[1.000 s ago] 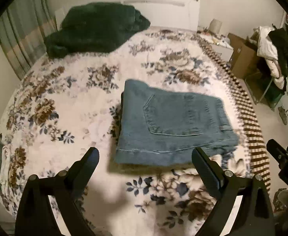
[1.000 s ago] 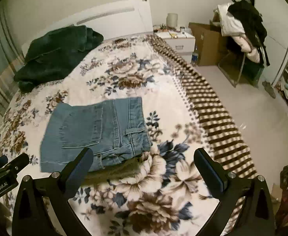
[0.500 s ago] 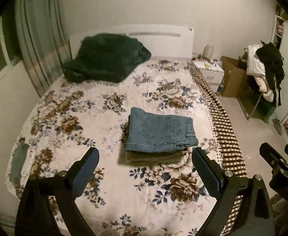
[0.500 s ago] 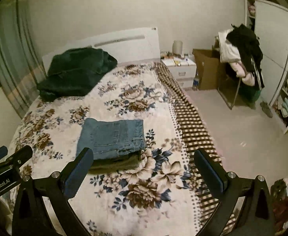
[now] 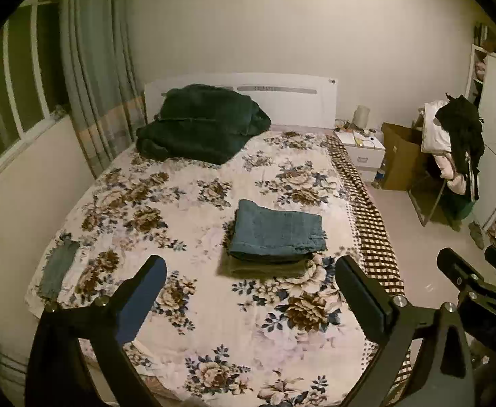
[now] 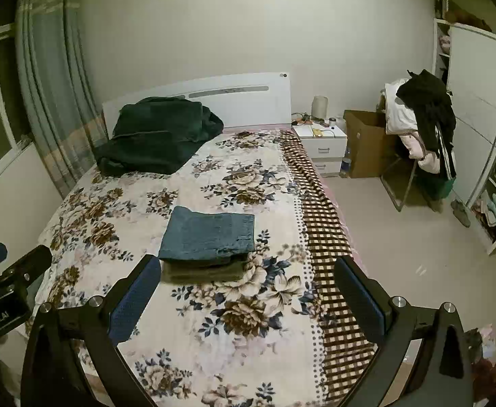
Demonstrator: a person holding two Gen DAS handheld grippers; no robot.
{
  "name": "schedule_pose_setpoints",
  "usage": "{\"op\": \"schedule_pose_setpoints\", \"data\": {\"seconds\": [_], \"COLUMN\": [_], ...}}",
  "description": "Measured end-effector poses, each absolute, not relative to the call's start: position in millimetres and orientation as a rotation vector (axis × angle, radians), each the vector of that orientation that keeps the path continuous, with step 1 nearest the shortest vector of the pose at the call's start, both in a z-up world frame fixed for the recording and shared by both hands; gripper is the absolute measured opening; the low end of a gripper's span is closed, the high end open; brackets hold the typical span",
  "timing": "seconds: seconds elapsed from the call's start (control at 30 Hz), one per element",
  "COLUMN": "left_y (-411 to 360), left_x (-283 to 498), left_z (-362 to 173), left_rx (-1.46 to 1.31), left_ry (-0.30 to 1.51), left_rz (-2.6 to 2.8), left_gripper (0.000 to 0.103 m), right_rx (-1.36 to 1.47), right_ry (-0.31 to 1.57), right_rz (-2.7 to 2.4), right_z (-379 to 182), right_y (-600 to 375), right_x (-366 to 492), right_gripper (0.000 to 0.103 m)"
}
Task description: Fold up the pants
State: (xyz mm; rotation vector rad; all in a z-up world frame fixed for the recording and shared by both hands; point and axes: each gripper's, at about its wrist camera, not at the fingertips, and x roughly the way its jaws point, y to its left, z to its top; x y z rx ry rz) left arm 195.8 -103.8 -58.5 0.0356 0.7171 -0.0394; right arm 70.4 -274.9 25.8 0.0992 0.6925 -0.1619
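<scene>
- Denim: the folded jeans point(image 5: 277, 230) sit as a flat rectangle on top of an olive folded garment point(image 5: 265, 268), centre of the left wrist frame, on the floral bed cover point(image 5: 180, 203).
- My left hand-held gripper point(image 5: 248, 291) has just been opening its jaws; they're spread wide, nothing between them, only bed cover behind.
- My right hand-held gripper point(image 6: 248, 291) is also released, empty.
- Key relation: stack lies ahead of and below both grippers, well apart from either. In the left view it's above the gap, nearer the right finger; in the right view point(image 6: 209, 237) it's nearer the left finger. So it sits between my two hands, neither clearly closer.
- Long axis of the jeans runs left–right across both frames, i.e. across the way the fingers point.
- My read: fold looks done, stack square enough. Any touch-up means coming back down and forward.
- Dark green blanket point(image 5: 200, 122) upper left by the headboard, well clear.
</scene>
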Motion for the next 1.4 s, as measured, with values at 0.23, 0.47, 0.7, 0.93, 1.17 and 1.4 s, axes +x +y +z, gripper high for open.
{"op": "schedule_pose_setpoints", "data": {"seconds": [0.23, 0.47, 0.7, 0.93, 1.17, 1.4], "left_y": [-95, -91, -81, -75, -73, -72], "left_x": [193, 189, 188, 188, 187, 188], "left_z": [-60, -56, -55, -56, -55, -55], "left_rx": [0.04, 0.049, 0.037, 0.029, 0.026, 0.025], "left_ry": [0.798, 0.792, 0.792, 0.788, 0.786, 0.788], "left_rz": [-0.053, -0.047, -0.048, -0.048, -0.046, -0.045], "left_gripper": [0.102, 0.102, 0.102, 0.102, 0.102, 0.102], "right_rx": [0.079, 0.074, 0.074, 0.064, 0.061, 0.064], "right_ry": [0.707, 0.717, 0.733, 0.746, 0.749, 0.756], "right_rz": [-0.164, -0.157, -0.159, -0.157, -0.159, -0.159], "right_z": [45, 54, 53, 48, 45, 41], "right_y": [-258, -243, -236, -233, -231, -230], "right_x": [67, 83, 87, 88, 89, 86], "right_gripper": [0.103, 0.103, 0.103, 0.103, 0.103, 0.103]}}
